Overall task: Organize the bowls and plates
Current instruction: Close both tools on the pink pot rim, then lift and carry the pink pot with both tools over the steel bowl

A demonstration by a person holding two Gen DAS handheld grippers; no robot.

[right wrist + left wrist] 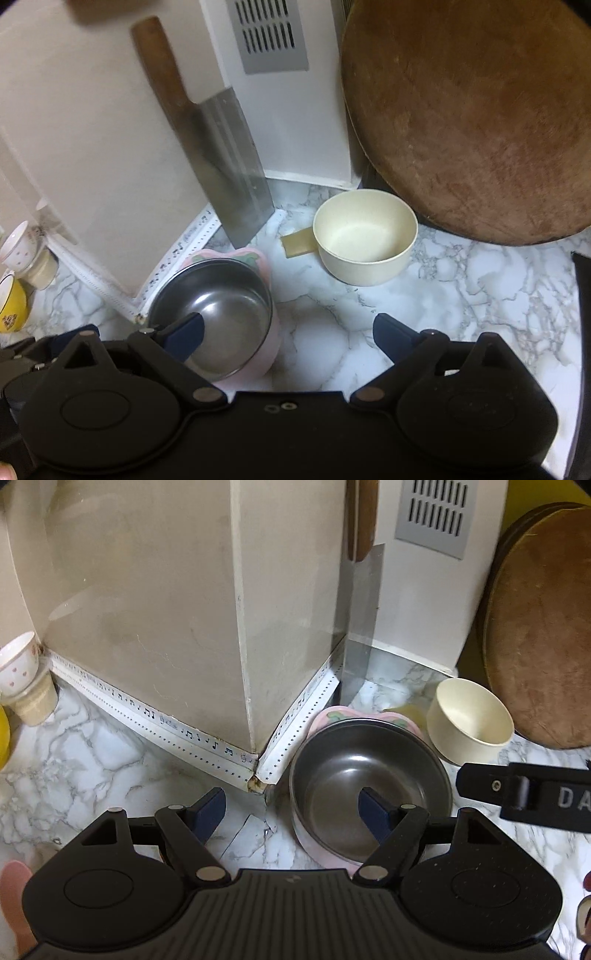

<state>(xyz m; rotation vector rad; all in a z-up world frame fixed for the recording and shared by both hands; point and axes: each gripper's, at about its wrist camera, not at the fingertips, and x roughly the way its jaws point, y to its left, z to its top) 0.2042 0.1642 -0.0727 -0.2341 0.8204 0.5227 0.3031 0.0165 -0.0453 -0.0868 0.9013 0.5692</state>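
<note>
While both tools hang low over the marble counter (461, 295), the left gripper (295, 812) has its jaws spread wide with nothing between them. Its right-hand blue pad (375, 814) hovers over the hollow of the steel bowl (369, 779); whether it touches the metal, I cannot tell. Its left-hand pad sits above bare marble, just short of the chipped wall corner. That steel bowl rests inside a pink dish (332, 716) whose rim peeks out beyond it.

Over to the right gripper (288, 332), and it too is spread open, holding nothing. Its left-hand pad (184, 334) overlaps the steel bowl (214, 306) in the picture, while the right-hand pad floats over open marble. Straight ahead of this tool, and a little right, stands the cream bowl (365, 236), upright, with a tan handle sticking out toward the left, apart from the steel bowl.

Further out, a cleaver (229, 166) leans blade-down against the wall, just beyond the pink dish (258, 262). Ahead and right, a big round wooden board (480, 122) leans up behind the cream bowl. Far off to the left, a white dotted cup (18, 243) sits stacked on a beige one, with a yellow bowl (13, 310) nearer the tool.
</note>
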